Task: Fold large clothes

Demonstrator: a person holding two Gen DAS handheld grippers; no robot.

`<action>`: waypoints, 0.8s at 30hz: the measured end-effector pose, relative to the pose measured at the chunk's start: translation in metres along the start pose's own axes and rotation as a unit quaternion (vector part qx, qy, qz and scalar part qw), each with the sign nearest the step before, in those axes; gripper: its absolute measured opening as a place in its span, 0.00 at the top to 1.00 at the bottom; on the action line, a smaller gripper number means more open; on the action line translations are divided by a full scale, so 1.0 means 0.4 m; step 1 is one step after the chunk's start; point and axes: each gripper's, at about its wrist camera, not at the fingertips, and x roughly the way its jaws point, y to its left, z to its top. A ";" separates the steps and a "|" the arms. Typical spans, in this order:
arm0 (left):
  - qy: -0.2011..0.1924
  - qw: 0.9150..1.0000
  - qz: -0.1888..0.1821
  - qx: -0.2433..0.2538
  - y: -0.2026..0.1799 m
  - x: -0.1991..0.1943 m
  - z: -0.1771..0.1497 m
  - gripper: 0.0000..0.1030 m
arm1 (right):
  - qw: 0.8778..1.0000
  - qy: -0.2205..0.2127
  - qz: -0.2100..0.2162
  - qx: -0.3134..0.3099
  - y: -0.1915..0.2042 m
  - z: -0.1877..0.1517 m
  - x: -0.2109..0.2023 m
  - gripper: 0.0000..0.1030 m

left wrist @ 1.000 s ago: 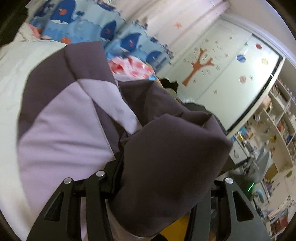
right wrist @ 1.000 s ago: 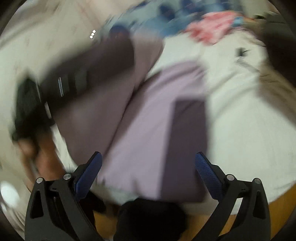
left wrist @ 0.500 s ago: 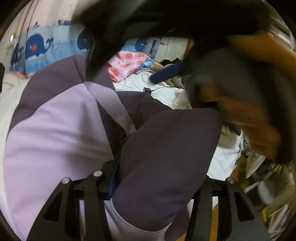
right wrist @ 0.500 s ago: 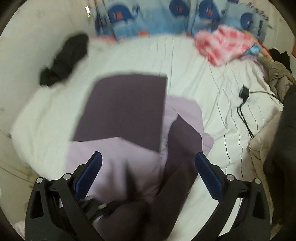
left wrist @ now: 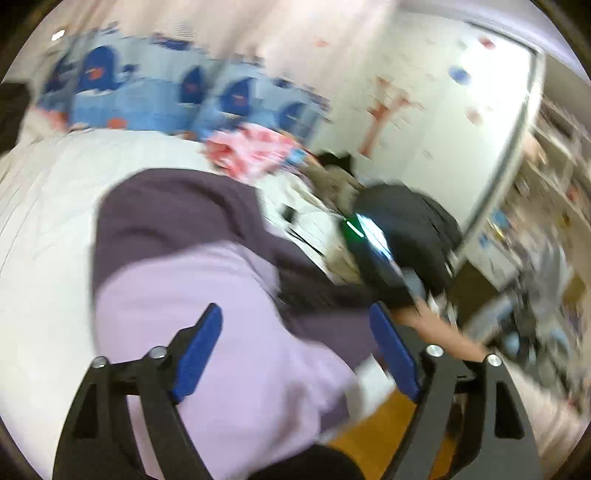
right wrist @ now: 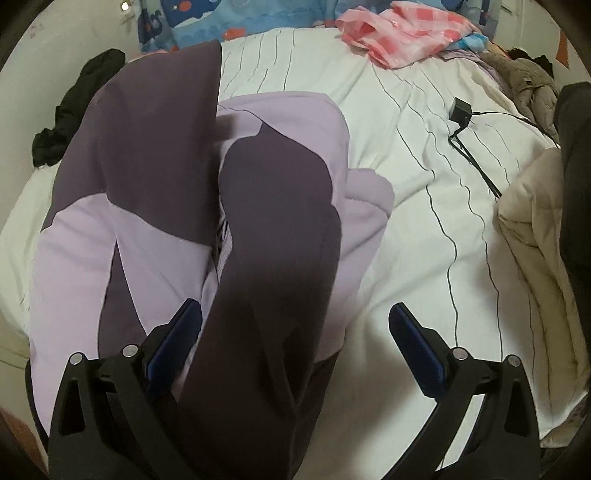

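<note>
The purple jacket [right wrist: 192, 206] lies half folded on the white bed [right wrist: 424, 206], both the left tongs [left wrist: 295, 350] and right tongs [right wrist: 295, 354] gape wide holding nothing, so next comes grabbing an edge, I think.

From the left wrist we look low across the bed [left wrist: 48, 206], close over the purple garment [left wrist: 221, 306], toward the far whale-print bedding [left wrist: 147, 99] and the wardrobe on the right. From the right wrist we look steeply down on the same garment [right wrist: 147, 206], near; both share the pink checked cloth [right wrist: 406, 33].
</note>
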 end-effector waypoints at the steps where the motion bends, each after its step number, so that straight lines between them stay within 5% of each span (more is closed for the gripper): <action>1: 0.016 1.000 -0.004 -0.011 0.018 0.038 0.014 0.23 | 1.000 0.004 0.001 -0.001 -0.002 -0.003 -0.005 0.06; 4: 0.106 0.994 -0.009 0.001 0.027 0.170 -0.016 0.23 | 1.000 0.011 -0.017 -0.008 -0.023 0.017 -0.049 0.06; 6: 0.115 0.990 0.033 0.068 -0.015 0.208 -0.084 0.23 | 0.999 -0.018 -0.037 -0.019 -0.017 0.042 -0.121 0.06; 8: 0.120 0.989 0.041 0.077 -0.034 0.224 -0.100 0.23 | 0.996 -0.060 -0.063 -0.023 -0.007 0.085 -0.184 0.06; 11: 0.123 0.985 0.063 0.107 -0.061 0.230 -0.111 0.23 | 0.995 -0.089 -0.027 -0.025 0.042 0.168 -0.221 0.06; 13: 0.121 0.984 0.065 0.113 -0.073 0.224 -0.127 0.23 | 0.997 -0.073 0.018 -0.014 0.072 0.204 -0.171 0.06; 15: 0.114 0.985 0.059 0.112 -0.058 0.213 -0.131 0.23 | 0.998 -0.060 -0.010 0.009 0.072 0.206 -0.072 0.06; 18: 0.126 0.980 0.061 0.141 -0.044 0.250 -0.116 0.23 | 0.994 -0.058 0.033 0.088 0.004 0.127 0.080 0.06; 21: 0.141 0.979 0.025 0.144 -0.051 0.242 -0.112 0.23 | 0.980 -0.079 0.081 0.161 -0.075 0.051 0.094 0.06; 24: 0.143 0.986 -0.074 0.036 -0.002 0.170 -0.066 0.24 | 0.983 -0.089 0.051 0.152 -0.079 0.030 0.061 0.06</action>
